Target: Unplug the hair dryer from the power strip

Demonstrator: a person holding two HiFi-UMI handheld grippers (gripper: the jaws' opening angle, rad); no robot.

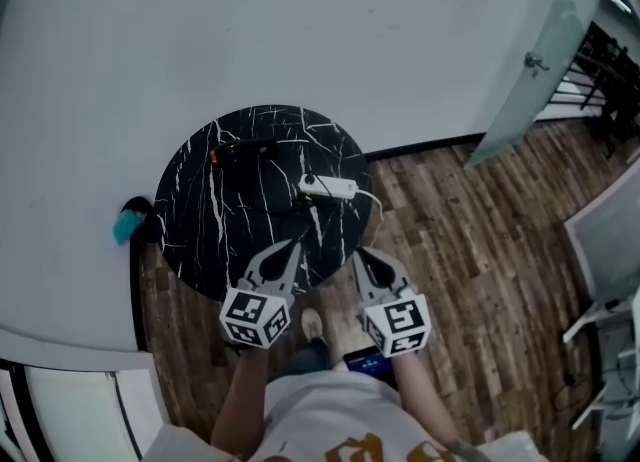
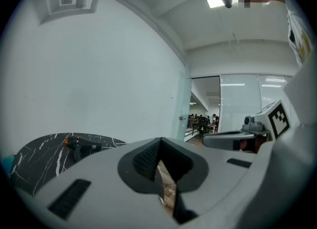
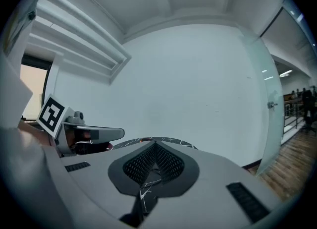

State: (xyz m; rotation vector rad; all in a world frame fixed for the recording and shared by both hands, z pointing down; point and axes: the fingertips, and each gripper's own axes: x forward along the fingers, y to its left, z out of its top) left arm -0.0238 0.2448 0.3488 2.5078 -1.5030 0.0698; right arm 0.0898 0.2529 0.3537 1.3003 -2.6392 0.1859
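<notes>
Bottom of frame, head view: the person's 2 forearms, a gripper in each. Left gripper [image 1: 292, 248] and right gripper [image 1: 361, 255] are both closed with nothing between the jaws. Their tips hang over the near edge of the round black marble table [image 1: 195, 220]. Neither touches anything yet.

Power strip [image 1: 328, 187]: white, centre-right of the tabletop, just up-frame of the right gripper's tips. Its white cable [image 1: 377, 202] runs off the right edge.

Hair dryer [image 1: 243, 150]: dark, orange spot at its left end, near the table's far edge, up and left of the strip. The plug is too small to make out; the dark stub at the strip's left end is probably it.

Step in hand looks like the approach. Suggest:
- Open both grippers first.
- 1 gripper pins the strip body flat, clear of the plug end.
- The other takes the plug itself, not the cord, and pulls straight out along the prongs.
- A light strip will likely slide or lift if it isn't held.
</notes>
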